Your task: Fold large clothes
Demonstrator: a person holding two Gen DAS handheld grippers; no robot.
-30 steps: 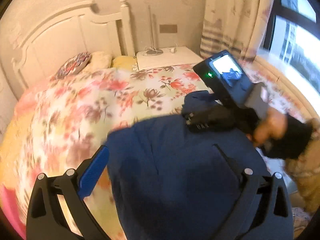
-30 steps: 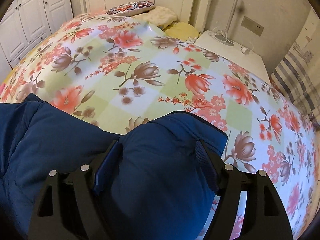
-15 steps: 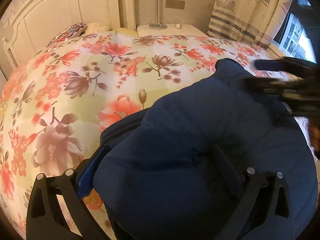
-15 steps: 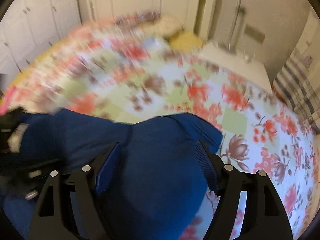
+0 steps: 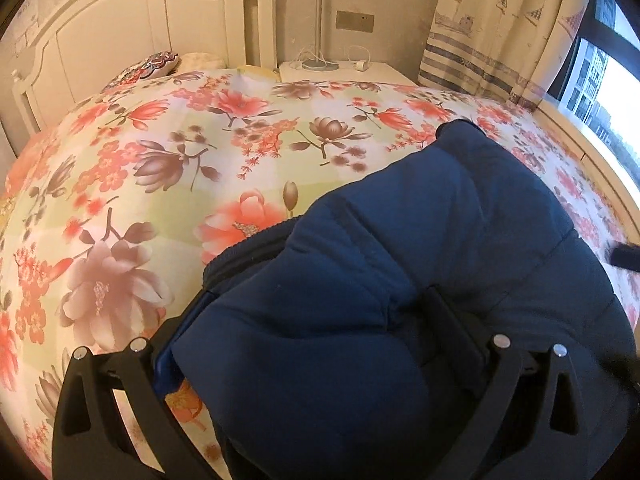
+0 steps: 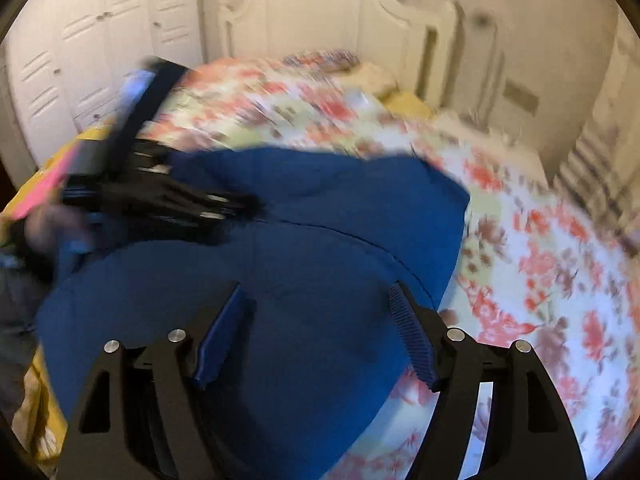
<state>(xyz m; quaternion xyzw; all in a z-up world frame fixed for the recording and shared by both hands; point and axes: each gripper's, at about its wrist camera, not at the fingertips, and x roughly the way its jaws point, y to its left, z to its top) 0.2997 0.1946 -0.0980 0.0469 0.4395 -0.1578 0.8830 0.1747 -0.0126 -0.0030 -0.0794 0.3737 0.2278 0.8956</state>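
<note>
The padded navy jacket (image 5: 420, 280), bunched on the floral bed (image 5: 160, 184), is gripped by the left tongs (image 5: 320, 344); the right tongs (image 6: 316, 332), apparently swung leftward, hold its other fold, suggesting a fold under way.

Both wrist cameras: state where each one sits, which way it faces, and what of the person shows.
Left wrist: sits on the left gripper, looking down over the navy padded jacket toward the headboard and nightstand; no hand shows.
Right wrist: sits on the right gripper, facing the wardrobe; the blurred left hand shows.
Shared: jacket, floral bedspread, headboard.
</note>
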